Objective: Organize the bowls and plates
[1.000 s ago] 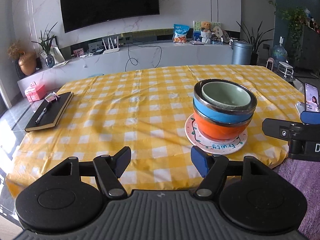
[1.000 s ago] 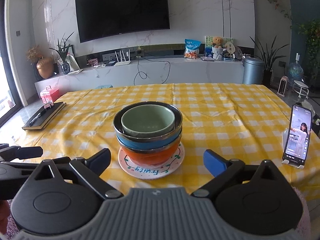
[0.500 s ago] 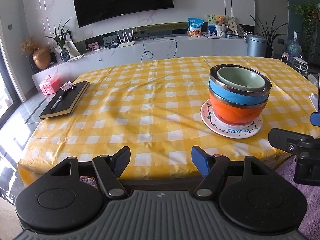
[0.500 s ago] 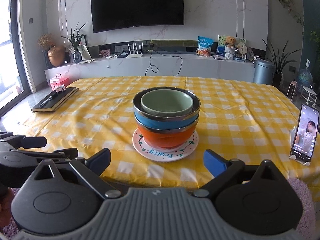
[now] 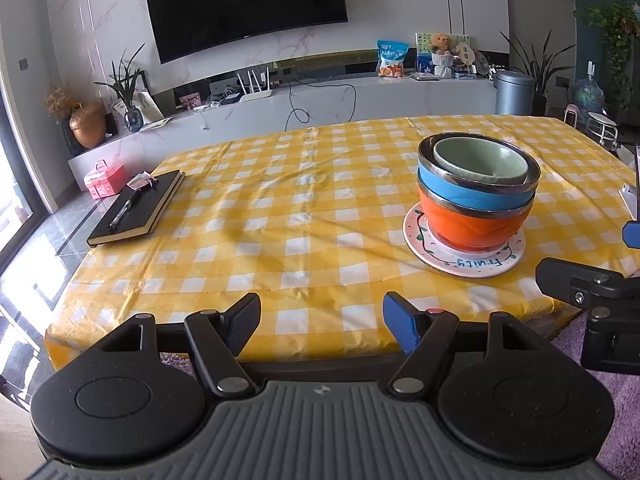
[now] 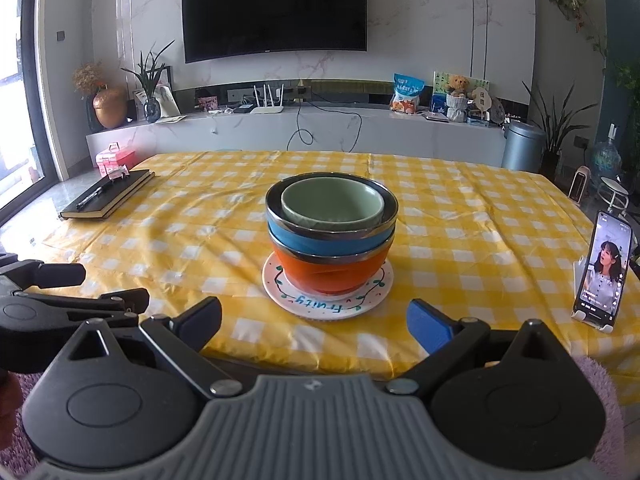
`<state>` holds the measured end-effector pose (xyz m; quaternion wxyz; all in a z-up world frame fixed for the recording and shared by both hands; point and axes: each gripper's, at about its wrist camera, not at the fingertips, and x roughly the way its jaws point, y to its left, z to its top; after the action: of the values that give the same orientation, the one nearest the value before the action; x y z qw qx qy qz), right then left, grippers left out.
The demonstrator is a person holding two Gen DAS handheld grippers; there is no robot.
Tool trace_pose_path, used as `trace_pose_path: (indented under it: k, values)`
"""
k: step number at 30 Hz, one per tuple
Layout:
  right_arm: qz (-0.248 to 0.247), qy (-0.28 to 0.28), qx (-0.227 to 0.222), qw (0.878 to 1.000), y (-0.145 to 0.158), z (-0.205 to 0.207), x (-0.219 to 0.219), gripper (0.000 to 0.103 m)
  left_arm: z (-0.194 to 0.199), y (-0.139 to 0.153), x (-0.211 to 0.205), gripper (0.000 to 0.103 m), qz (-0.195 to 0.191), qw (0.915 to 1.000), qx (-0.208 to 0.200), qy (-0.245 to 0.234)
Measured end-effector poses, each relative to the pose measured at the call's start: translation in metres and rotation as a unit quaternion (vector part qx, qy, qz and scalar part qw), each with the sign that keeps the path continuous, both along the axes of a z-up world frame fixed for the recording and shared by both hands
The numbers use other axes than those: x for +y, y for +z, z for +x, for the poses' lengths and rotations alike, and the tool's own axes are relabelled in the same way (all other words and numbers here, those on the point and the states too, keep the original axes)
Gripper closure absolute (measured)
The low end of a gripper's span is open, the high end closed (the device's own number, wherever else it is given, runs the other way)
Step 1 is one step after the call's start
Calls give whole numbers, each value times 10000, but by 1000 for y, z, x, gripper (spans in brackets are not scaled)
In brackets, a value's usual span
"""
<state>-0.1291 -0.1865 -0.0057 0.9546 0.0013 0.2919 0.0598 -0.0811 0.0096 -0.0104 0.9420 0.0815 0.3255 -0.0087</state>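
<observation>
**Stacked bowls near front edge, both tongs spread**

Far left on worktop [image 5: 280,208]: notebook [image 5: 138,208] by the edge. Broad bare cloth between. Left tongs [image 5: 320,318] agape, holding nothing, off the front edge. Right of centre: bowls [image 6: 332,232] nested on plate [image 6: 328,300]. Right tongs [image 6: 314,324] likewise agape. Far right: phone [image 6: 604,272] at the edge.

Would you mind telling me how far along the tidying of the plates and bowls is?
Stacking looks done: the green bowl sits in the blue bowl, which is nested in the orange bowl, all on the plate. Nothing is in hand: the left gripper and right gripper are open, short of the table. Apparently nothing is left.
</observation>
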Motion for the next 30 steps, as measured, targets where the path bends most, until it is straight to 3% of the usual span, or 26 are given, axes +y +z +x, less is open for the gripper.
trace_pose_path:
  k: [30]
  values:
    - [-8, -61, 81, 9999, -3, 0, 0, 6, -3, 1, 0, 20, 65, 10000, -21, 12]
